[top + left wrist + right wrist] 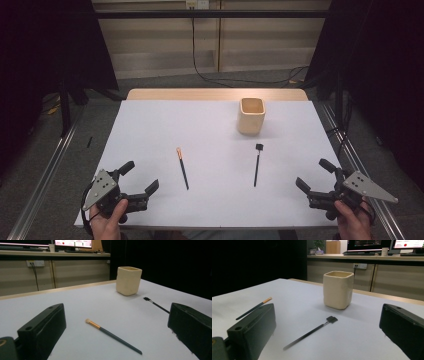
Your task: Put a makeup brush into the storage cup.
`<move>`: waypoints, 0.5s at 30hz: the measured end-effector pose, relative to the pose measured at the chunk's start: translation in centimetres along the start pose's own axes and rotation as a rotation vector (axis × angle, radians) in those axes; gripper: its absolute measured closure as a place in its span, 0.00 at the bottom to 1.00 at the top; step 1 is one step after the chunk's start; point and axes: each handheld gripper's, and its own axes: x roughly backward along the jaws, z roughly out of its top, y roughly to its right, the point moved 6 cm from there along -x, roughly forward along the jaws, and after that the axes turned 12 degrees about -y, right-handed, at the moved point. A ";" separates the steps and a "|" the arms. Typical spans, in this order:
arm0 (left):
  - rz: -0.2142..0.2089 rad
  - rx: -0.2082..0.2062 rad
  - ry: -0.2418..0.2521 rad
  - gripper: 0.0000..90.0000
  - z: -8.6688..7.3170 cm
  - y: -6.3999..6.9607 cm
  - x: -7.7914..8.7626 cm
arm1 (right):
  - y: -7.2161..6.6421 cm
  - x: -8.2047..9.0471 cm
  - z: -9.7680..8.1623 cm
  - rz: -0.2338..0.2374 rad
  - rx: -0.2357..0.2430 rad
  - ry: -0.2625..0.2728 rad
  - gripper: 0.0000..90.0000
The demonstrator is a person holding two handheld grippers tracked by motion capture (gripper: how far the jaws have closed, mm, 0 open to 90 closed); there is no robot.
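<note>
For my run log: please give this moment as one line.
left tongs: open, empty | right tongs: open, empty | both brushes: on table | cup: upright

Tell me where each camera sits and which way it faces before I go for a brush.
High view: above the person's side, looking forward and down on the white table; shows both hands, the left gripper and right gripper, both open.
Left gripper view: rides the left gripper, looks across the orange-tipped brush toward the cup; own black jaws at bottom.
Right gripper view: rides the right gripper, faces the black-tipped brush and the cup; own jaws at bottom.
Shared: all three show cup and both brushes.
</note>
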 end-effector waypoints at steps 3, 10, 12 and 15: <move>-0.003 0.024 0.003 0.02 -0.1 -0.3 -0.1 | 0.0 0.0 0.0 0.004 -0.006 -0.001 0.00; 0.003 0.007 -0.004 0.02 -0.1 -0.1 -0.1 | 0.2 -0.1 -0.1 0.014 -0.015 -0.001 0.00; 0.001 0.006 -0.004 0.02 -0.1 -0.1 -0.1 | 0.2 -0.1 0.0 0.015 -0.017 0.000 0.00; -0.006 0.016 -0.016 0.03 -0.1 0.0 0.0 | 0.1 -0.1 -0.1 0.017 -0.015 -0.002 0.00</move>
